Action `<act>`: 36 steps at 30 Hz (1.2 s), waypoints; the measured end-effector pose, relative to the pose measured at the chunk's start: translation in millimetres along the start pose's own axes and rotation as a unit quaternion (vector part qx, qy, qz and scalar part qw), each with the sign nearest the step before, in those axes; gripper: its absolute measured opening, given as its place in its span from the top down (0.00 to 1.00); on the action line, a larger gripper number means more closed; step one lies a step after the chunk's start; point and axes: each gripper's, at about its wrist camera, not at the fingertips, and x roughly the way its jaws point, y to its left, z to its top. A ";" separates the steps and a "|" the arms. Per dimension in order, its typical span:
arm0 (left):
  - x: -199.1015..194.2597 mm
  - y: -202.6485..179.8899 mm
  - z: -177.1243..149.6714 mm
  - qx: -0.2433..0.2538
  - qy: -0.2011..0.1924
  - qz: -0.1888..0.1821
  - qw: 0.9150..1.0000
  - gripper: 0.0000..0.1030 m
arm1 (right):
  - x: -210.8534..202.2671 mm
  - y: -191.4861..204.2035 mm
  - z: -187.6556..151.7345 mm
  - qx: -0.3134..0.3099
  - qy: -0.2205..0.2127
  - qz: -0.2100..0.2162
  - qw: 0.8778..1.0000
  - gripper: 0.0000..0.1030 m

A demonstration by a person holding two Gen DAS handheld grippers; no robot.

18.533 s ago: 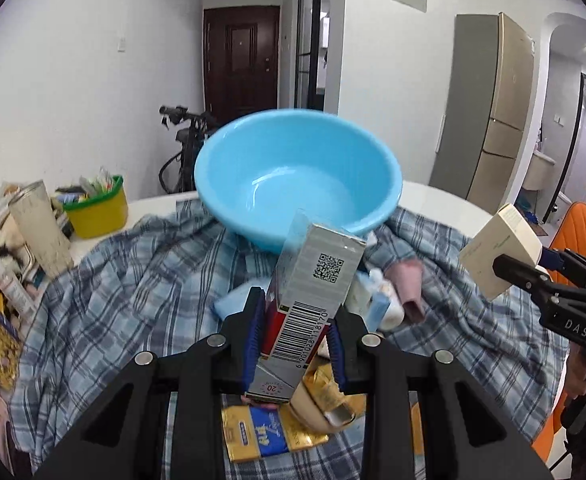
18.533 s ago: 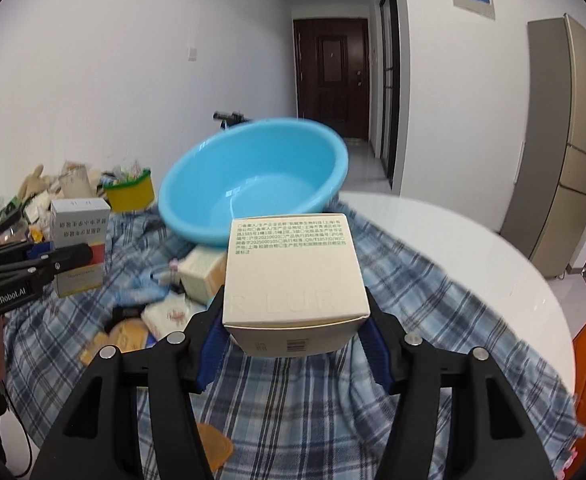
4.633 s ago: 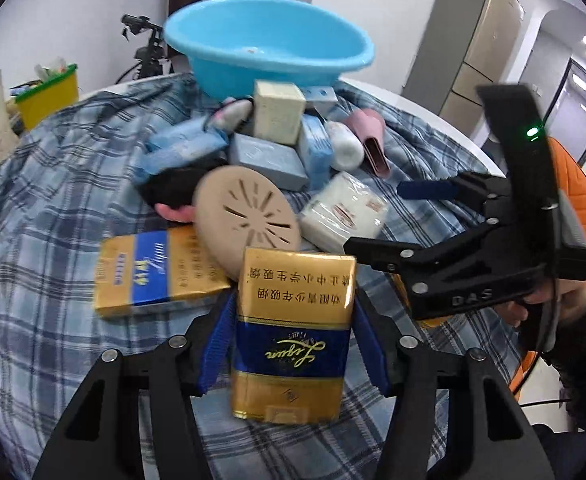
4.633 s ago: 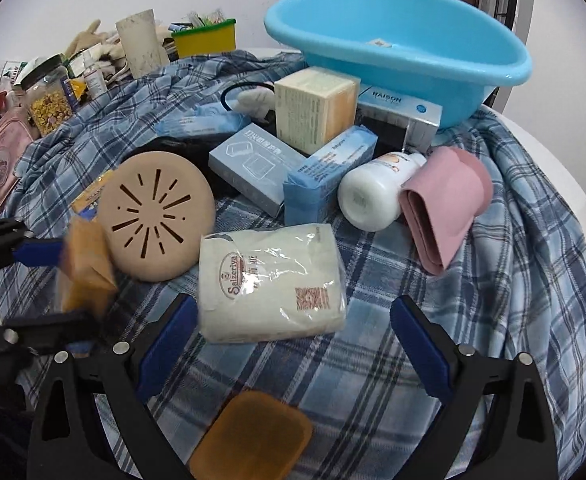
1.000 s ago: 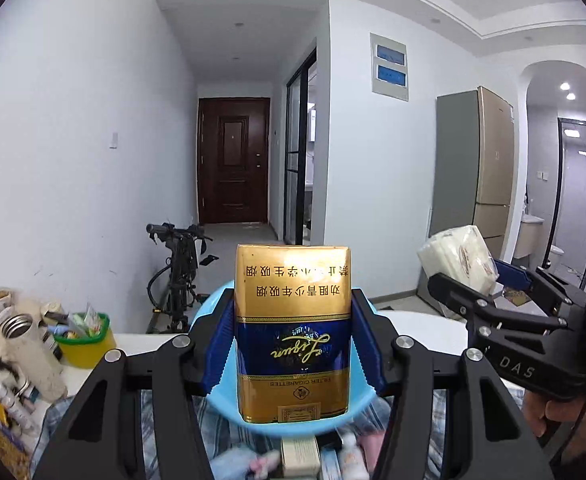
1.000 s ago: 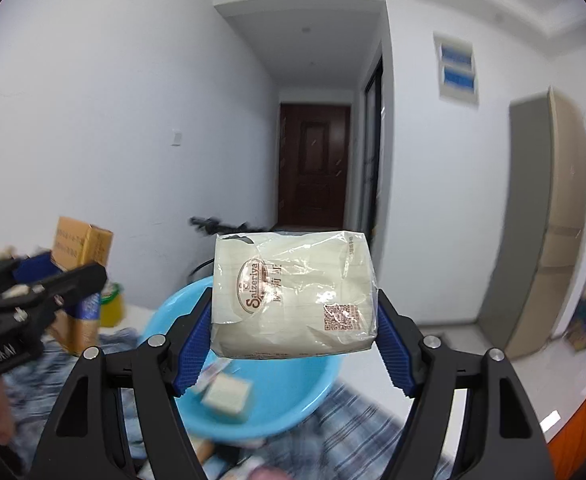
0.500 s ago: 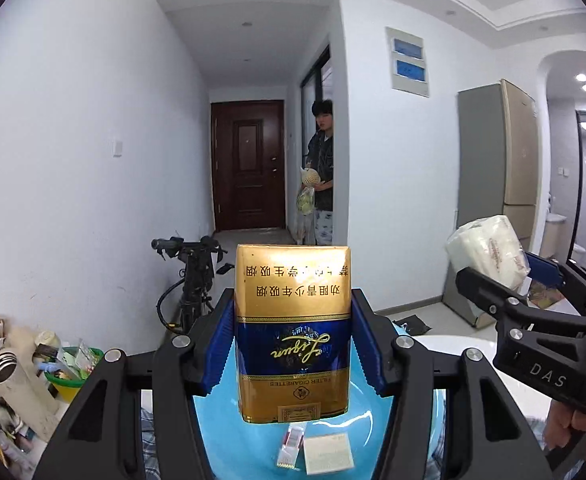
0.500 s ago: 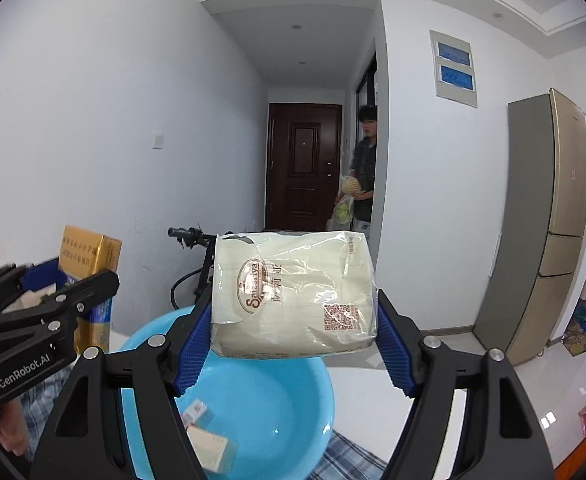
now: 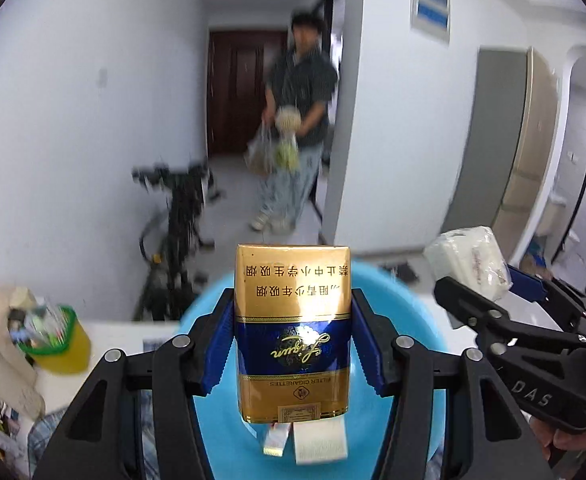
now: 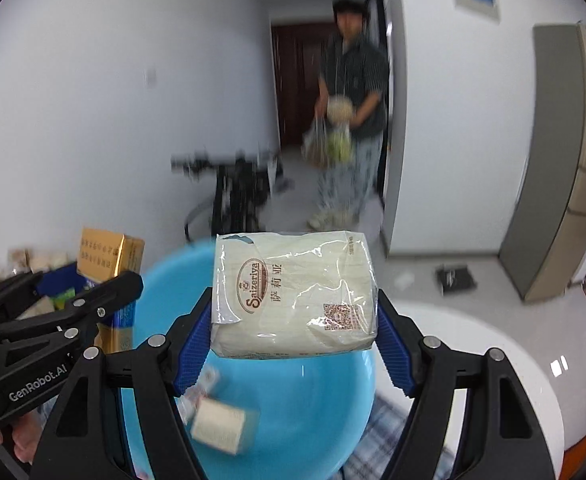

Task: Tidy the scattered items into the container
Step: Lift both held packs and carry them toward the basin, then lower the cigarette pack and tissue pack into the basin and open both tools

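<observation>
Blue plastic, the basin (image 10: 293, 420) lies directly below and ahead of both grippers. The left gripper (image 9: 293, 344) clamps an upright gold cigarette pack (image 9: 292, 332), long axis vertical, over the basin's near side; the right gripper (image 10: 293, 336) grips a wrapped tissue pack (image 10: 293, 296) above its centre. Beyond the basin: white tabletop (image 10: 493, 344), a bicycle (image 10: 233, 188), a person (image 10: 349, 120) in the hallway.

Left wrist view: looks forward along its fingers (image 9: 221, 340), tilted down, close above the blue basin (image 9: 409, 320). Right wrist view: same heading, close above the same basin (image 10: 313, 420). Each sees the other gripper at its edge. Shared: basin, bicycle (image 9: 177, 208), hallway door (image 10: 293, 80), person (image 9: 297, 120).
</observation>
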 end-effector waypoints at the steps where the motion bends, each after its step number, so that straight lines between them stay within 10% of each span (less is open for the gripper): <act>1: 7.2 0.3 -3.3 0.003 0.016 0.005 1.000 0.44 | 10.0 -0.8 -3.1 0.002 0.025 0.002 1.000 0.30; 7: 53.5 2.4 -26.0 -0.004 0.134 0.009 0.991 0.45 | 57.3 -10.3 -18.1 0.026 0.152 0.010 0.988 0.30; 15: 88.4 11.2 -47.5 -0.004 0.239 0.015 0.971 0.45 | 76.9 -12.6 -28.0 0.014 0.219 -0.009 0.975 0.30; 36: 134.0 32.6 -67.7 -0.013 0.303 0.013 0.953 0.44 | 110.6 -7.1 -51.7 -0.029 0.255 -0.017 0.966 0.30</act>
